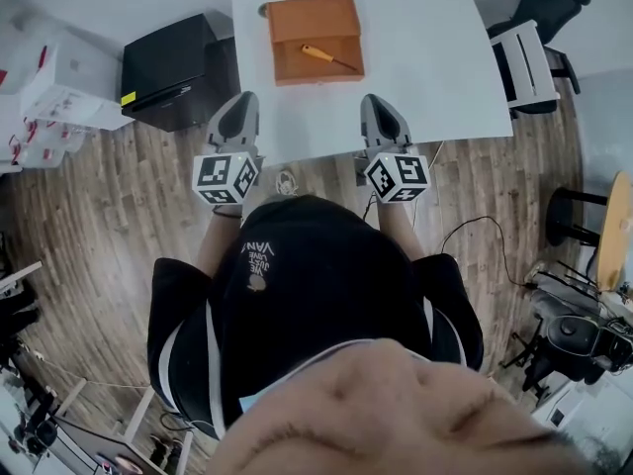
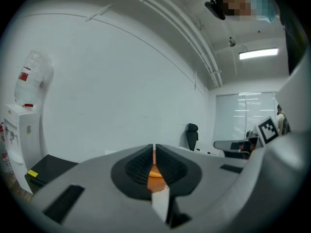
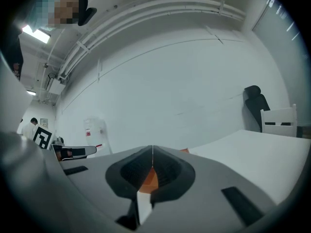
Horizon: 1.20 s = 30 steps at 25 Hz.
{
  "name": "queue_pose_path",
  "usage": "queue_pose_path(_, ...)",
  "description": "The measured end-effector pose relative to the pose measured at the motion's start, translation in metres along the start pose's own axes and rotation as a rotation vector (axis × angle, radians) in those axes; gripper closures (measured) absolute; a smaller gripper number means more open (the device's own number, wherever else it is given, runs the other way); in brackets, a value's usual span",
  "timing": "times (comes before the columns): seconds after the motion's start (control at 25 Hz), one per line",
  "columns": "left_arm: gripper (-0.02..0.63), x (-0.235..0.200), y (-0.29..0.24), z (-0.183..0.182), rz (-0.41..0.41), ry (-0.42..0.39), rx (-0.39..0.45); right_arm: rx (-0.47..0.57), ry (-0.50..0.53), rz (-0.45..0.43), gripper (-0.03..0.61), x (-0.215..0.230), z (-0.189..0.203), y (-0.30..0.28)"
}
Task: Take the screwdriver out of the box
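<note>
Your left claw (image 1: 242,100) and right claw (image 1: 375,100) are side by side at the near edge of the white desk (image 1: 435,57), both pointing away from you across it. Each one is well short of the orange box (image 1: 315,38). The left claw is over the desk's near-left corner and the right claw is just over the near edge, further to the right.

In the left gripper view, the left claw's jaws are drawn together until only a thin slit shows at the tips. Nothing is gripped. The orange you see low in the gap is the box beyond it. In the right gripper view, the right claw's jaws meet fully at the tips, and that claw is empty too, with the same orange showing behind it.

The box lies open on the far left part of the desk. Its darker half is toward the far edge and its lighter half is nearer you. The screwdriver (image 1: 329,58) lies inside the nearer half. Its yellow-orange handle is toward the left and its dark shaft slants toward the box's right wall. Neither claw is touching the screwdriver or the box.

A black cabinet (image 1: 173,72) stands on the wooden floor (image 1: 119,196) just left of the desk, with white cartons (image 1: 59,87) further left. A chair (image 1: 529,62) stands at the desk's right end. The left gripper view also shows a water dispenser (image 2: 22,125) against the wall.
</note>
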<state>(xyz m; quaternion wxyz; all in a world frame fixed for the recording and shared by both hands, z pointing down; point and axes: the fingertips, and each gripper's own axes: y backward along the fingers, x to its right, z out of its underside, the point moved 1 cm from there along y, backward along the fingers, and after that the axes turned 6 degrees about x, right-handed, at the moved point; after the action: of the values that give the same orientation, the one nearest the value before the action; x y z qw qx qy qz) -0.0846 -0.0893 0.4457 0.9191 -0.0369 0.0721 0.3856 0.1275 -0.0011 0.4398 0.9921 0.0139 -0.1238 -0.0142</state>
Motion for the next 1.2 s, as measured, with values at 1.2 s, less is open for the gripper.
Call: queue_pose_path(1.2,0.586,-0.058,-0.067,-0.009,-0.068,0.026,-0.003,-0.033,0.028,-0.091,0.566,0.017,-0.011,-0.110)
